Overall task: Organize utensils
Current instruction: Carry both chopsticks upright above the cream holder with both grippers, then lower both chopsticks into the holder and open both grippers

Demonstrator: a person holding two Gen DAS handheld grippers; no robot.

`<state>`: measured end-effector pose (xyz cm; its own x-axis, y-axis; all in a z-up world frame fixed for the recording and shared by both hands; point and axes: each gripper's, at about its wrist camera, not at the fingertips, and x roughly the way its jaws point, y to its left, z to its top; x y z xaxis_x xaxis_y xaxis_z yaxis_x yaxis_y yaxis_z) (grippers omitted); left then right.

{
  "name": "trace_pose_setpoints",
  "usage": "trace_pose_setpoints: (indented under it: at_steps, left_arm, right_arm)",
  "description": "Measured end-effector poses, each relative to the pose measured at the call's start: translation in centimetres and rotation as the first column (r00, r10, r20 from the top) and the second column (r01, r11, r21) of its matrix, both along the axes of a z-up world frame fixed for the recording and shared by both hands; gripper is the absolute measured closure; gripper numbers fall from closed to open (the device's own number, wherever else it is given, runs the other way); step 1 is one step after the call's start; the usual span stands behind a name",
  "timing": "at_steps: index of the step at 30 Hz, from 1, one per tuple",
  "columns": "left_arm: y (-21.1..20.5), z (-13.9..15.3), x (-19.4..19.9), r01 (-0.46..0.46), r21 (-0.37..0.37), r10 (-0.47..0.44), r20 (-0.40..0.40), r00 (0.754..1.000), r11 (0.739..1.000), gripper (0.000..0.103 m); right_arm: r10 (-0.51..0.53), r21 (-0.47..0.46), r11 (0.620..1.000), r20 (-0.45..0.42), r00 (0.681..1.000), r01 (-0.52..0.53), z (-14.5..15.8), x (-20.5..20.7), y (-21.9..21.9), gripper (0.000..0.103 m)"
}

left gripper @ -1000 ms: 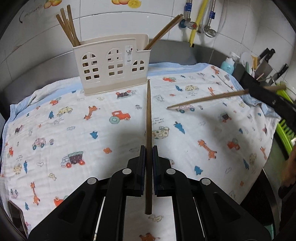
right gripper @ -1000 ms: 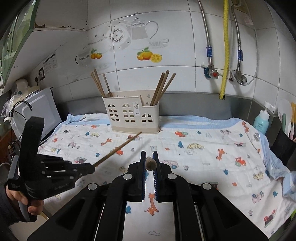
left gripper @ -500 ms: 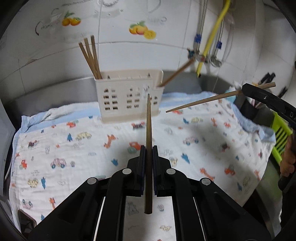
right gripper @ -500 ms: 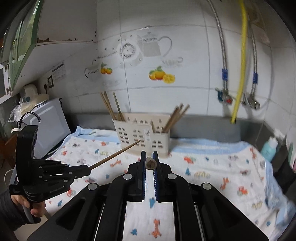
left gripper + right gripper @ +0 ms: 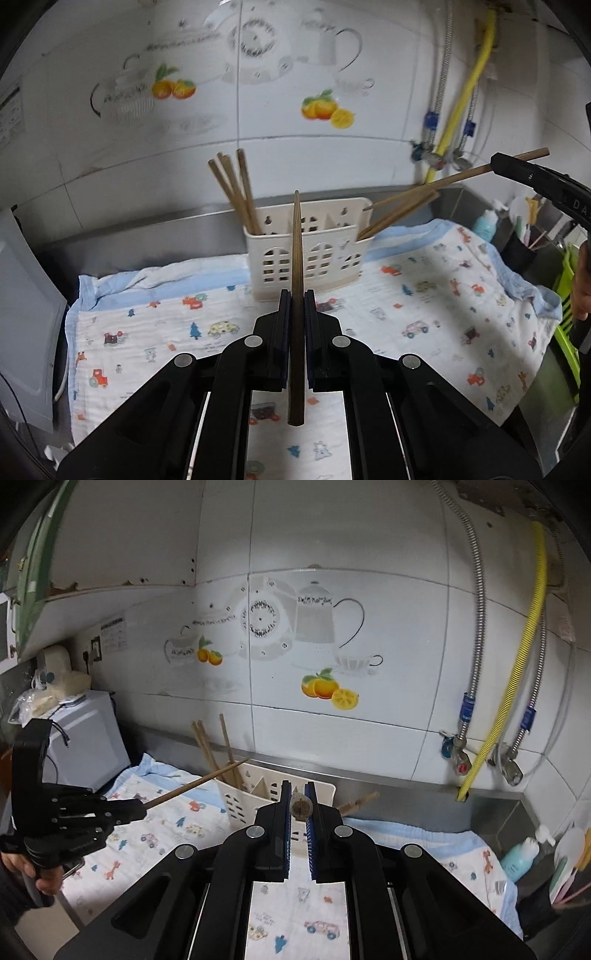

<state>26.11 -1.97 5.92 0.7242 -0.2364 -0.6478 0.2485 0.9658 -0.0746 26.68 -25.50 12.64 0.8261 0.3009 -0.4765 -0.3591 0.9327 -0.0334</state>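
A cream utensil holder (image 5: 325, 254) stands at the back of the printed cloth (image 5: 424, 295), with brown chopsticks (image 5: 232, 188) upright in its left end and others (image 5: 399, 216) leaning out of its right end. My left gripper (image 5: 295, 295) is shut on a brown chopstick (image 5: 296, 240) that runs forward between the jaws, its tip over the holder. My right gripper (image 5: 300, 794) is shut on another chopstick (image 5: 301, 805), seen end-on, just before the holder (image 5: 236, 801). Each gripper shows in the other's view: the right gripper (image 5: 496, 162), the left gripper (image 5: 142, 808).
A white appliance (image 5: 85, 738) stands at the cloth's left end. At the right are a blue bottle (image 5: 517, 856), a dark cup of utensils (image 5: 521, 251) and a green rack (image 5: 565, 295). A yellow hose (image 5: 465, 99) and metal pipes run down the tiled wall.
Both grippers have risen and come closer to the holder, each still holding its chopstick. The views now look more level, with more wall showing.
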Motion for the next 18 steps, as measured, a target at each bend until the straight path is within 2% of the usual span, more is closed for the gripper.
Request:
trace_pose_setpoints:
  at_steps: [6,11,18]
  left_arm:
    - [0.8,-0.1,2.6,-0.006,0.035,0.009,-0.098,0.995,0.999,0.097]
    - [0.9,0.9,4.1,-0.001,0.029,0.005,-0.12,0.993,1.0,0.097]
    - [0.1,2.0,6.1,-0.015,0.012,0.016,-0.097,0.995,1.0,0.097]
  right_arm:
    - [-0.011,-0.032,0.999,-0.039,0.999,0.01,-1.0,3.0,0.8,0.096]
    - [-0.02,-0.051,0.999,-0.052,0.998,0.017,-1.4,4.2,1.1,0.096]
    - [-0.018,-0.044,0.999,-0.052,0.998,0.016,-0.9,5.0,1.3,0.096]
